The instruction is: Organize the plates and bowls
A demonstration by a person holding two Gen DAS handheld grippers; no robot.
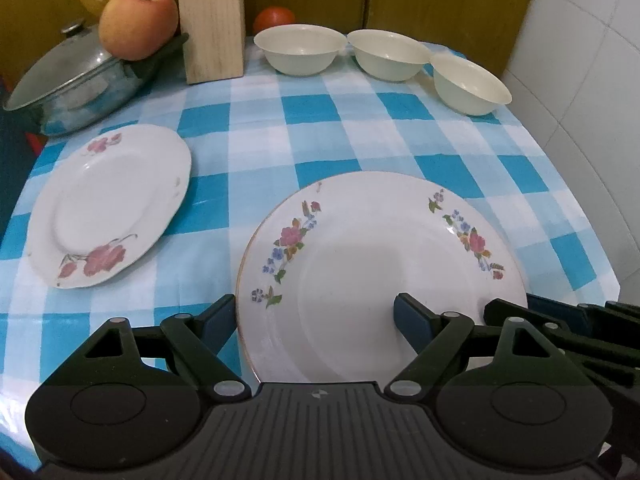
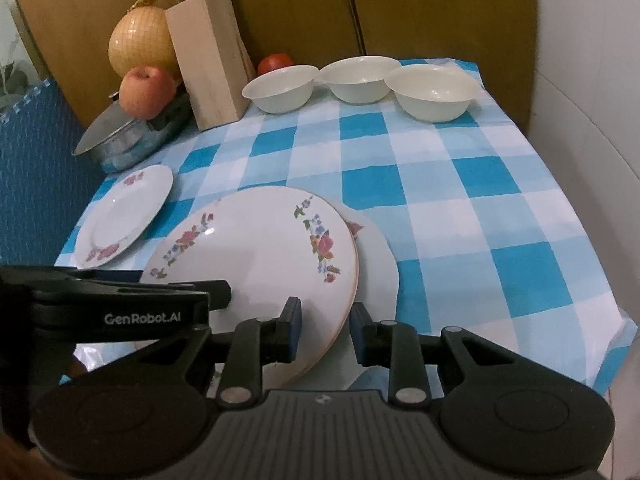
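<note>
- Left gripper [image 1: 316,322] is right down at the near edge of the desk, fingers [image 1: 416,320] spread wide, one on either side of the near-left rim of the gold-rimmed plate [image 1: 380,248] — one sits over the plate's face, the other outside the rim, nothing pinched.
- Right gripper [image 2: 326,330] straddles that same plate's [image 2: 256,256] near-right rim, fingers [image 2: 294,326] parted with the rim in the gap; I cannot tell whether the pads actually touch it.
- From the right wrist view, the gold-rimmed plate lies on top of a second plate [image 2: 380,268], which peeks out at its right side.
- Over on the left, a rose-patterned plate [image 1: 108,204] lies flat on the blue-checked cloth [image 1: 360,128], well apart from the stack.
- Along the far edge of the desk, three cream bowls in a row: left bowl [image 1: 300,50], middle bowl [image 1: 386,56], right bowl [image 1: 470,84], all upright, rims just about meeting.
- Back left: a wooden knife block [image 1: 212,20], a lidded steel pot [image 1: 76,80] with an apple [image 1: 138,22] perched on it, a netted yellow fruit [image 2: 142,42] behind, and a tomato [image 1: 274,18] tucked behind the left bowl.
</note>
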